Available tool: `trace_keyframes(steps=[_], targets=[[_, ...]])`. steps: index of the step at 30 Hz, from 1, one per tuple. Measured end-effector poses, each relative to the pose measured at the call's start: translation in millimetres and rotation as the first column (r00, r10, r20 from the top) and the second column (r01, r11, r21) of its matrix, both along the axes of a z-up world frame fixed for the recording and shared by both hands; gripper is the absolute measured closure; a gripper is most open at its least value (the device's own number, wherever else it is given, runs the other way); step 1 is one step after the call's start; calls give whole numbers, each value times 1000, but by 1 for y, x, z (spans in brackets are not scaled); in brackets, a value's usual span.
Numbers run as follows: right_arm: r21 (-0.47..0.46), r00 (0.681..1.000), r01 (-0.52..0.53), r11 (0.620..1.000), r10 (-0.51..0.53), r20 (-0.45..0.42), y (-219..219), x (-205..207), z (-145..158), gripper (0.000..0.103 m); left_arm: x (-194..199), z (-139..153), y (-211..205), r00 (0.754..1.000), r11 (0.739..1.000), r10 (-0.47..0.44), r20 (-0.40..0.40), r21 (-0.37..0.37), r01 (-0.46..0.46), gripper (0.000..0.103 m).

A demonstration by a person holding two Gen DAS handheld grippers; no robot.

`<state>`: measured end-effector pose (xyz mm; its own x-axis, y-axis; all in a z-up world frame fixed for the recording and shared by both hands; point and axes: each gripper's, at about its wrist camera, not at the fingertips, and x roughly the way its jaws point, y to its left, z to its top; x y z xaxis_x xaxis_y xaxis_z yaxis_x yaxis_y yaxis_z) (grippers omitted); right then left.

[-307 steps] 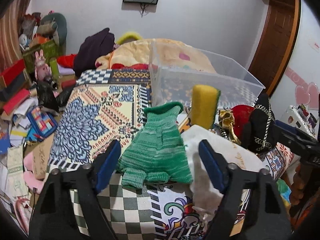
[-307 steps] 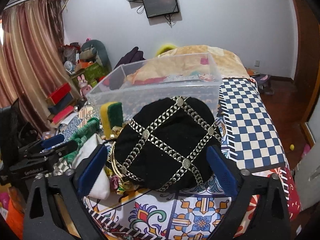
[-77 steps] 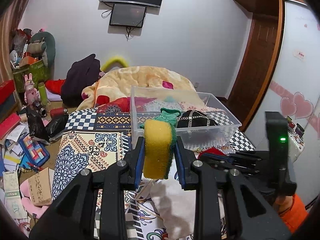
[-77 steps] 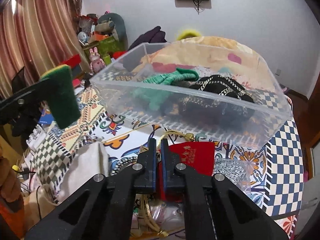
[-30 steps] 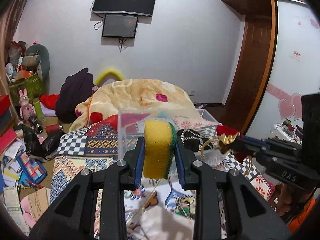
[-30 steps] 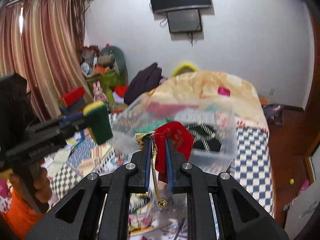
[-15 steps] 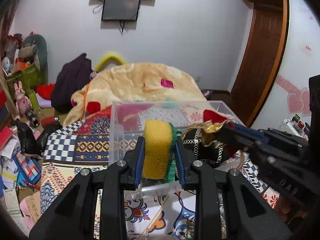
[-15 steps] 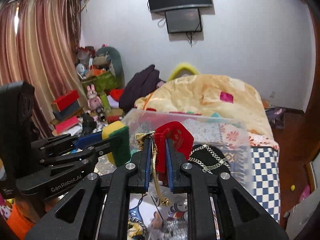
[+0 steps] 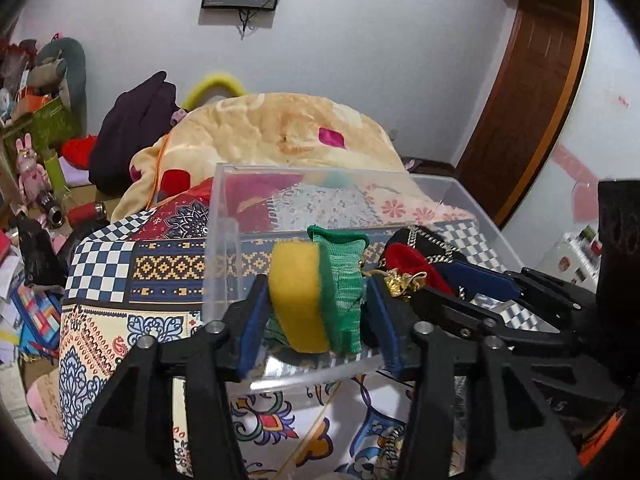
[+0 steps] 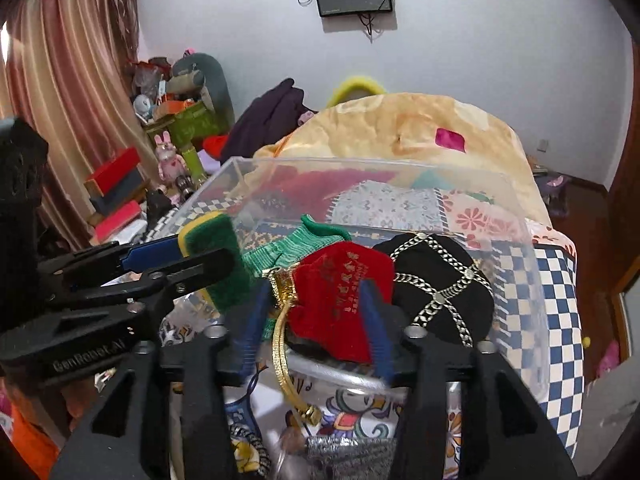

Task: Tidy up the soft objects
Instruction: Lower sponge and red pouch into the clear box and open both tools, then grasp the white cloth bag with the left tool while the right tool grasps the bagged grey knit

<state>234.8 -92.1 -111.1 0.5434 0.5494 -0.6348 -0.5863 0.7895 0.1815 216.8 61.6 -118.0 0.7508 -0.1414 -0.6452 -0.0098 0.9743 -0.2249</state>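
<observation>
Both grippers over clear bin, fingers spread.
Left view: left gripper [image 9: 318, 316] wide apart, sponge [image 9: 298, 296] loose between, above the bin [image 9: 224, 240]. Right view: right gripper [image 10: 314, 320] parted around red pouch [image 10: 340, 292] (gold cord dangling), black cap [image 10: 444, 288] beside.

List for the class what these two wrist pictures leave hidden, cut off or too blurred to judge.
- Left wrist view: whether the sponge has landed in the clear bin; it is motion-blurred between the left gripper fingers.
- Right wrist view: the lower end of the red pouch, covered by the right gripper fingers.
- Both views: most of the green glove, behind sponge and pouch.
- Right wrist view: the grey item, cut by the bottom edge.
</observation>
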Motion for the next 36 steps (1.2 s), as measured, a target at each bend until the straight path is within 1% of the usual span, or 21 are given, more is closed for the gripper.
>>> trace_keyframes(steps=[4,6,8,10,11,12,14,16,18,21,23,28,30,33,36], targets=[[4,1000,-3,1000,3,30,-11,-9,10,52,-16,16,4,999,1000,11,47,-6,-11,50],[8,999,3,1000,-3,47,-17,-15,17,49,-26,25,5,997,1000,14,75,-7,-14,43],[10,997,9,1000,-9,70,-25,-23,23,47,-38,35,5,994,1000,20,107,3,-21,41],[5,996,20,1000,-20,90,-31,-28,27,40,-52,43,5,991,1000,21,134,16,-23,38],[2,994,30,1000,-30,102,-35,-31,28,34,-56,46,5,990,1000,20,141,19,-23,35],[0,993,38,999,-38,112,-39,-35,28,31,-61,48,4,989,999,19,148,23,-22,32],[-6,992,44,999,-43,116,-45,-42,28,30,-72,50,1,988,999,12,155,34,-17,29],[-13,993,52,999,-50,107,-52,-48,23,28,-82,49,-3,989,999,-2,151,50,-5,28],[-21,993,63,998,-60,99,-57,-52,17,23,-89,45,-8,990,998,-12,138,64,4,25],[-44,995,75,996,-72,71,-63,-57,5,23,-98,33,-16,994,997,-22,107,73,14,21],[-54,996,80,995,-78,47,-66,-59,-4,23,-101,25,-19,996,997,-29,84,74,22,21],[-73,996,79,994,-83,-41,-67,-58,-32,23,-106,-3,-28,999,998,-45,-1,36,45,20],[-81,994,74,994,-80,-74,-65,-56,-42,23,-107,-13,-32,999,998,-41,-29,38,42,20],[-100,993,71,992,-79,-83,-62,-57,-53,23,-109,-29,-34,997,998,-19,-72,61,23,20],[-85,993,68,994,-75,-90,-63,-60,-55,24,-113,-40,-32,995,998,-8,-98,61,14,20]])
